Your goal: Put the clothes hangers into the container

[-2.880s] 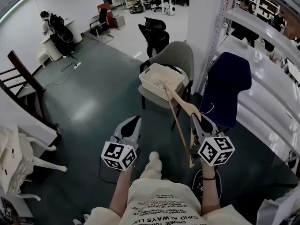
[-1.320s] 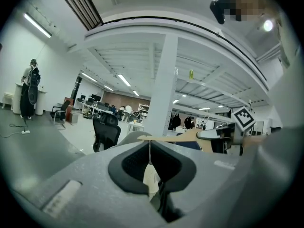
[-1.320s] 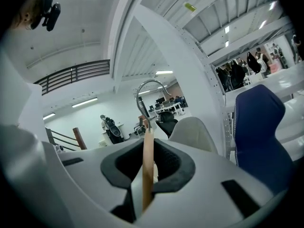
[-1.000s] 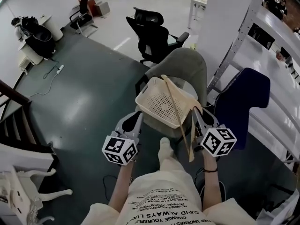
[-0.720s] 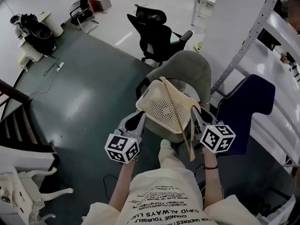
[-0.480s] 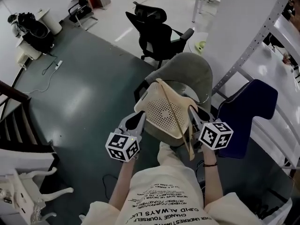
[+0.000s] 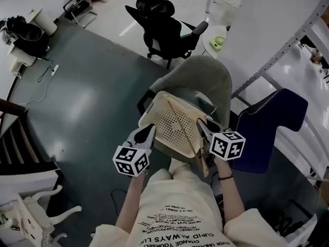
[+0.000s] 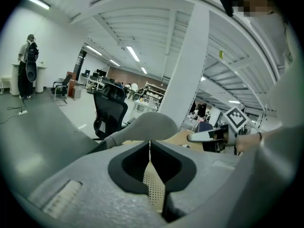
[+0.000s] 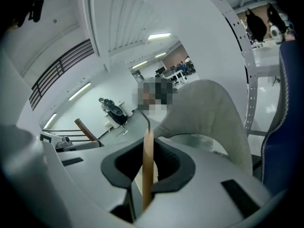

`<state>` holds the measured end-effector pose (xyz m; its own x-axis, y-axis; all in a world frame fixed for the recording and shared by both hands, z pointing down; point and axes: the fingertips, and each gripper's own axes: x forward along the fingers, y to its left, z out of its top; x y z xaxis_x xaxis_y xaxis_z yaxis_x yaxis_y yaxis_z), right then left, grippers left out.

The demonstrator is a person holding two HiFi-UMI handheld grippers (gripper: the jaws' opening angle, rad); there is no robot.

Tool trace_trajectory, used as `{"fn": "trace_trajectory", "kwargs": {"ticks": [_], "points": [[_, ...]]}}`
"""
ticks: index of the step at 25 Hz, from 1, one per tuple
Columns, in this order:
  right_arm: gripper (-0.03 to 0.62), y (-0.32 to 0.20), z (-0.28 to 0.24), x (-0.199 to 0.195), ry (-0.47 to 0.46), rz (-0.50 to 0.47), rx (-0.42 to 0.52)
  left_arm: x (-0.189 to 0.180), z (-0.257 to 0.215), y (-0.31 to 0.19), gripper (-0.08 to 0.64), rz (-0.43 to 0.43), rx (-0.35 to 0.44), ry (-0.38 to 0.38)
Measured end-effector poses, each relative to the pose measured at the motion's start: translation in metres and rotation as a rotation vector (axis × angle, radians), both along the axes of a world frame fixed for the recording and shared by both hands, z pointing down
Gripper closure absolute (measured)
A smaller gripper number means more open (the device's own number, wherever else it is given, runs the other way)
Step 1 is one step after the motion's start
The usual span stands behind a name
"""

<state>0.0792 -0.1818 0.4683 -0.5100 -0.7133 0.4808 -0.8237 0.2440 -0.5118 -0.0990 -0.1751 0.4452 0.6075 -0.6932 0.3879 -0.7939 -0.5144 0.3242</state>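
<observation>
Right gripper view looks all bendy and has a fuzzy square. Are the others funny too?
Right gripper view: the wide lens bows the shelf post and blackens the corners; the fuzzy square is a patch hiding a face; the hanger looks sharp. Left gripper view: same bulge, glaring ceiling strip lights, another patch top right. Head view: pale glare on the floor.

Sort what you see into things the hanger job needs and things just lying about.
Job: light wooden clothes hanger, held in the right hand-held gripper; cream perforated plastic basket.
Lying about: black swivel office chair; navy blue padded chair.
</observation>
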Motion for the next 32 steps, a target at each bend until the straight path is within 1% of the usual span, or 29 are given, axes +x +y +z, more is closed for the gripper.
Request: {"fn": "trace_trajectory", "kwargs": {"ticks": [6, 11, 16, 20, 26, 32], "points": [[0.537, -0.022, 0.03, -0.001, -0.023, -0.025, -0.046, 0.008, 0.033, -0.009, 0.534, 0.024, -0.087, 0.017], [0.537, -0.034, 0.05, 0.0, -0.037, -0.029, -0.08, 0.018, 0.06, -0.009, 0.534, 0.049, -0.165, 0.009], [0.537, -0.045, 0.082, -0.002, -0.045, -0.01, -0.125, 0.02, 0.089, -0.019, 0.534, 0.059, -0.225, 0.012], [0.537, -0.045, 0.114, -0.009, -0.053, -0.003, -0.176, 0.021, 0.112, -0.022, 0.534, 0.07, -0.275, 0.012], [0.537, -0.051, 0.149, -0.016, -0.058, 0.008, -0.212, 0.031, 0.14, -0.029, 0.534, 0.09, -0.322, 0.03], [0.537, -0.054, 0.172, -0.022, -0.057, 0.001, -0.246, 0.042, 0.155, -0.033, 0.534, 0.12, -0.349, 0.034]]}}
